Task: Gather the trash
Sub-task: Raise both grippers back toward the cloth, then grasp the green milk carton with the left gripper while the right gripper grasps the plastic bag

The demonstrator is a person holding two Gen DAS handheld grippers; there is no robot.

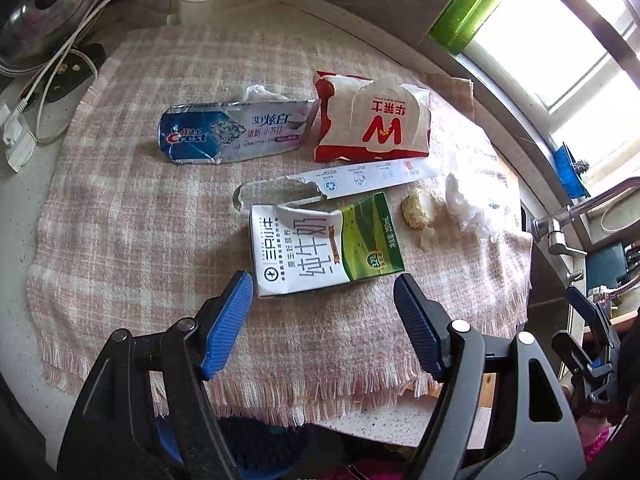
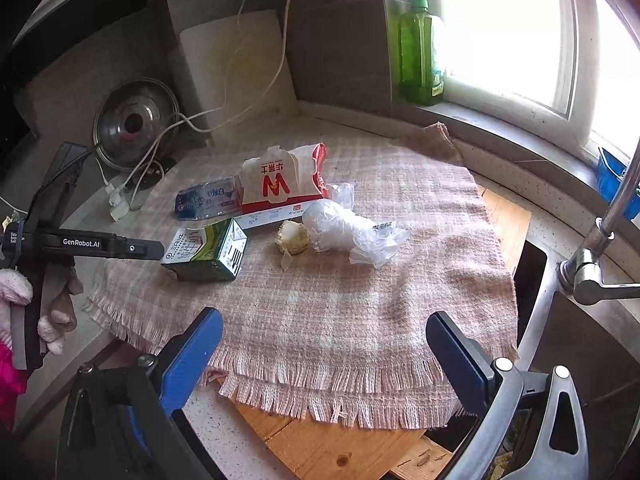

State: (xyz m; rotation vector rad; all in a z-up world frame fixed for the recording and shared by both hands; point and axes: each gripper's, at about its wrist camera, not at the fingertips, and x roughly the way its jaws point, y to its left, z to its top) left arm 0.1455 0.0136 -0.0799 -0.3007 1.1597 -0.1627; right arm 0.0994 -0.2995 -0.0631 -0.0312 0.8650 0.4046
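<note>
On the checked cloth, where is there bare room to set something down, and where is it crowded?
The cloth is bare along its near fringed edge, between the milk carton and the right gripper, and on its right side past the plastic bag. The middle is crowded: toothpaste box, red wrapper, carton and bag lie close together.

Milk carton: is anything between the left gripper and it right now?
Nothing visible. The left gripper is open just short of the milk carton, with only bare checked cloth between them. The food scrap lies beside the carton, off the approach line.

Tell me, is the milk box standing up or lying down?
Lying down. The milk box rests on its broad side on the checked cloth, its torn top end pointing away from the window, just ahead of the open left tool.
</note>
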